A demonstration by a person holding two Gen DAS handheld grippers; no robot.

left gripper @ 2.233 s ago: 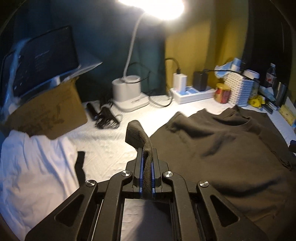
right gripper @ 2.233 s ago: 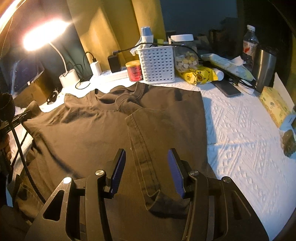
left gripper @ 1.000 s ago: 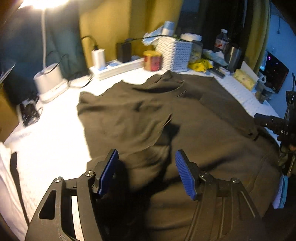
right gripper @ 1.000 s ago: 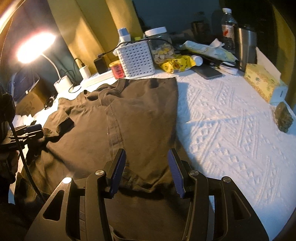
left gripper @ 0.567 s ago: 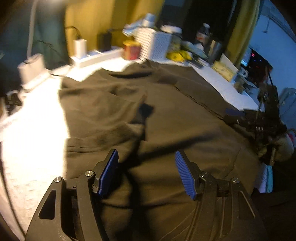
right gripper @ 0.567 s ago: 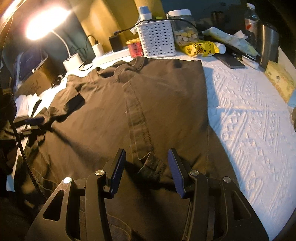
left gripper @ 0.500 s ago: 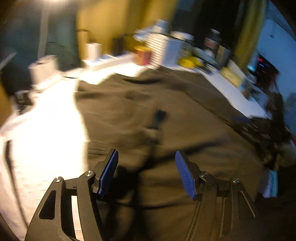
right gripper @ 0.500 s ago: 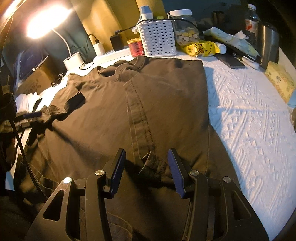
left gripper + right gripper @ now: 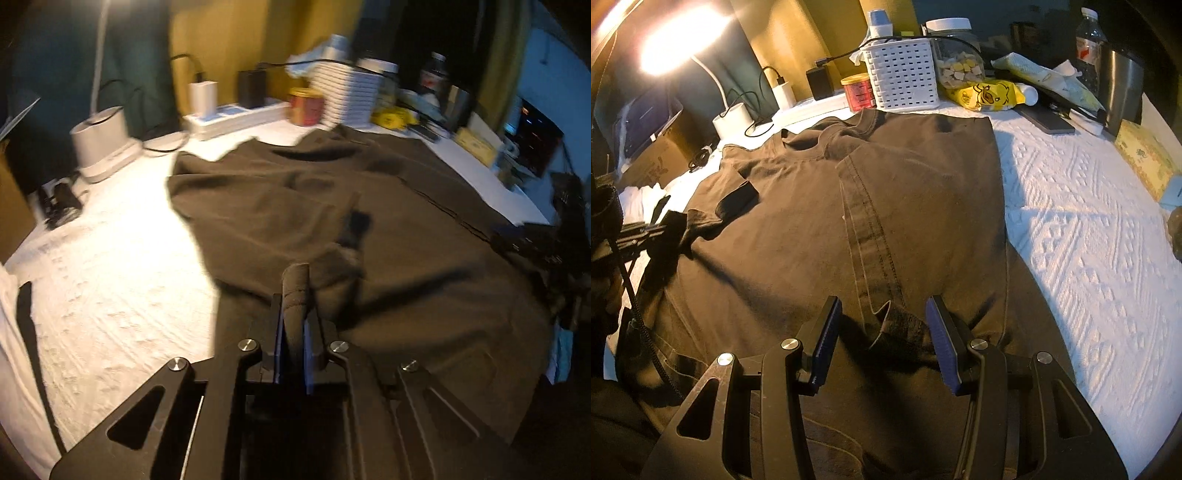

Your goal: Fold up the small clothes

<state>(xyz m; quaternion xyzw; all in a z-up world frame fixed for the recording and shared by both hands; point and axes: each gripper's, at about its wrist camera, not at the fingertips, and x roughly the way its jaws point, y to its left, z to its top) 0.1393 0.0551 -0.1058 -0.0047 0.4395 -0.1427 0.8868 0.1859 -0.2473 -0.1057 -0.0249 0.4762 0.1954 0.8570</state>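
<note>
The surface [image 9: 1089, 229] is covered with a white textured cloth and lit by a bright desk lamp [image 9: 683, 40] at the far left; yellow and dark teal walls stand behind it. Along the far edge sit a white basket [image 9: 905, 75], a red tin [image 9: 858, 92], a jar of snacks [image 9: 955, 55], a yellow packet [image 9: 988, 96], a power strip [image 9: 236, 116] with chargers, a water bottle [image 9: 1087, 33] and a steel cup [image 9: 1121, 88]. A cardboard box [image 9: 653, 158] stands at the far left.

The dark brown T-shirt [image 9: 798, 229] lies spread over the middle of the surface, collar toward the far edge, its right side folded inward.

Half a second ago the left hand-held gripper [image 9: 293, 325] was spread above the shirt; now its jaws are pressed together, pinching a fold of the T-shirt at its left side. The right hand-held gripper [image 9: 886, 332] remains spread over the near hem, as before.
</note>
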